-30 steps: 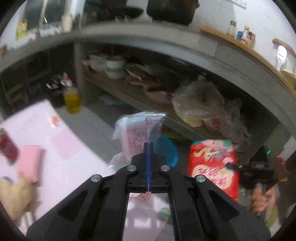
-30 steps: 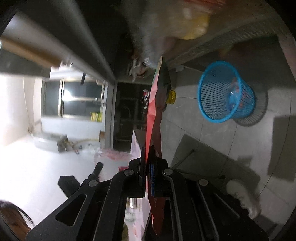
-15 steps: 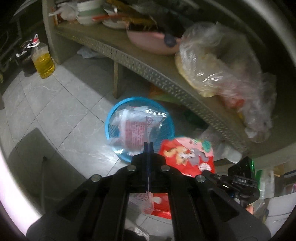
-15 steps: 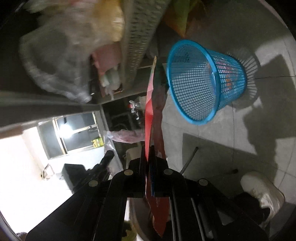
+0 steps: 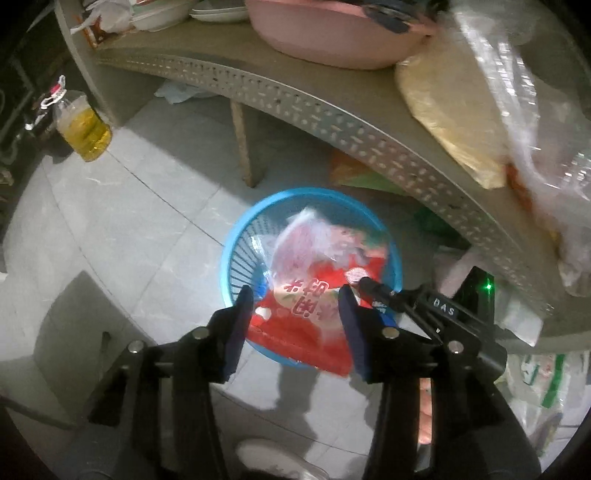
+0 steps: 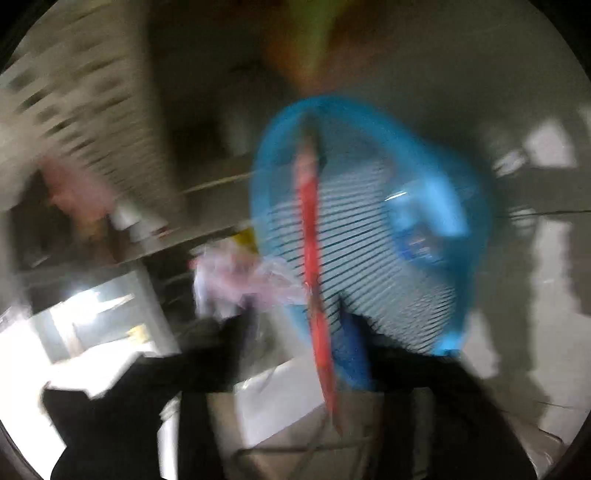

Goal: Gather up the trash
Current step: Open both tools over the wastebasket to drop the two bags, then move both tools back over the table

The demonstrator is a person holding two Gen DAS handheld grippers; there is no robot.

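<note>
Your left claw [image 5: 295,295] points steeply down over the blue basket [image 5: 236,254], and its jaws are opening with nothing pressed between them. A second ago they were pinched shut on the clear wrapper with pink print [image 5: 314,243]; that wrapper is now loose and lies inside the basket rim. Your right claw [image 6: 295,317] is opening too. In its own blurred view the red snack bag [image 6: 314,258] runs edge-on between the fingers, and no pad can be seen pressing on it. A second ago that bag was clamped flat in shut jaws, well short of the basket.

In the left wrist view the red bag lies part in the basket, with its lower end draped over the near rim toward you. I read this as the drop itself: both pieces are let go over the basket. The clear wrapper looks safely in. The red bag may slide out over the rim, so watch it.

The basket stands on the pale tiled floor [image 5: 129,221], just in front of a perforated shelf [image 5: 332,122]. Apart from the two wrappers, the blurred right view hints at something pale blue near the bottom; I cannot tell what.

Farther off, a pink basin [image 5: 332,33] sits on the shelf, and a bottle of yellow oil [image 5: 83,131] stands on the floor at the left.
</note>
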